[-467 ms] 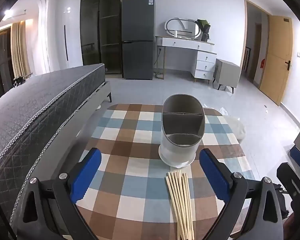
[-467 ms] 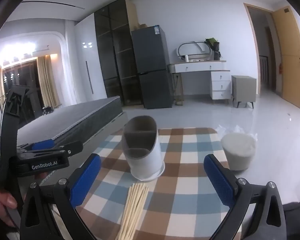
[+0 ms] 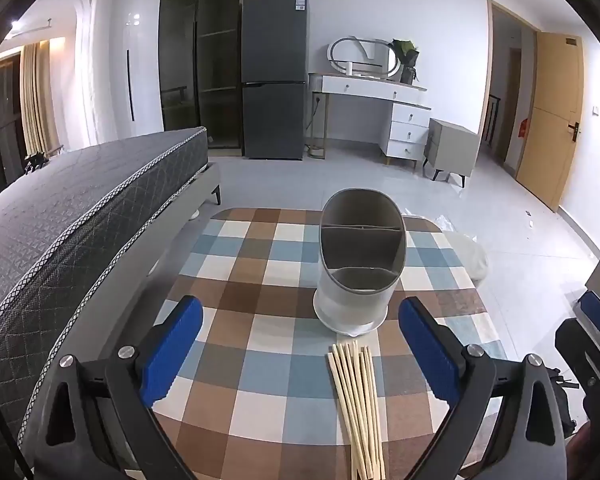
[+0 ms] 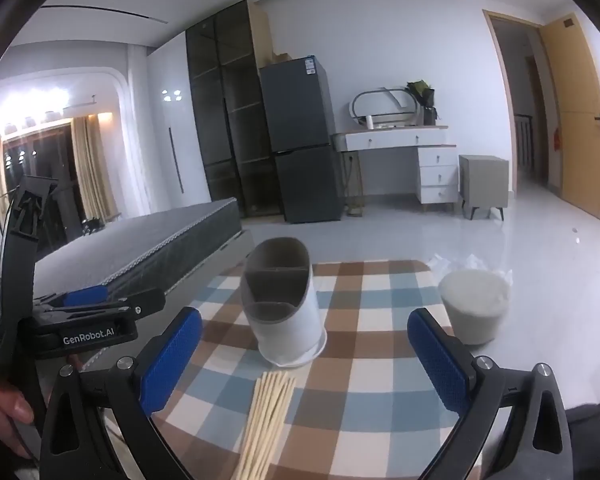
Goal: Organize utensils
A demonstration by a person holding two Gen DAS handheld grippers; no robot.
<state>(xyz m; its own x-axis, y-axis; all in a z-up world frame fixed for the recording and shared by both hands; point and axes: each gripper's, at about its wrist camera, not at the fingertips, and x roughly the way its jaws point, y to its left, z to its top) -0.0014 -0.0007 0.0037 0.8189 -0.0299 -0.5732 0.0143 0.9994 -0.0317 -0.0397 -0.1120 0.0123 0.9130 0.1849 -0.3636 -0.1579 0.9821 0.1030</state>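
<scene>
Checkered cloth (image 3: 260,360) covers a low table beside a grey bed (image 3: 80,200). On it stands a grey holder (image 3: 358,268) with empty compartments, and a bundle of chopsticks (image 3: 358,404) lies just before it. Left gripper (image 3: 300,352) and right gripper (image 4: 304,364) both gape wide above the cloth, holding nothing.

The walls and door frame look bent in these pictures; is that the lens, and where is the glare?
Left wrist view: the door and bed bow outward with dark rounded corners, as a fisheye lens does; the chopsticks stay sharp. Right wrist view: same bending, plus blown-out ceiling lights at left and a softer, hazier picture.
</scene>
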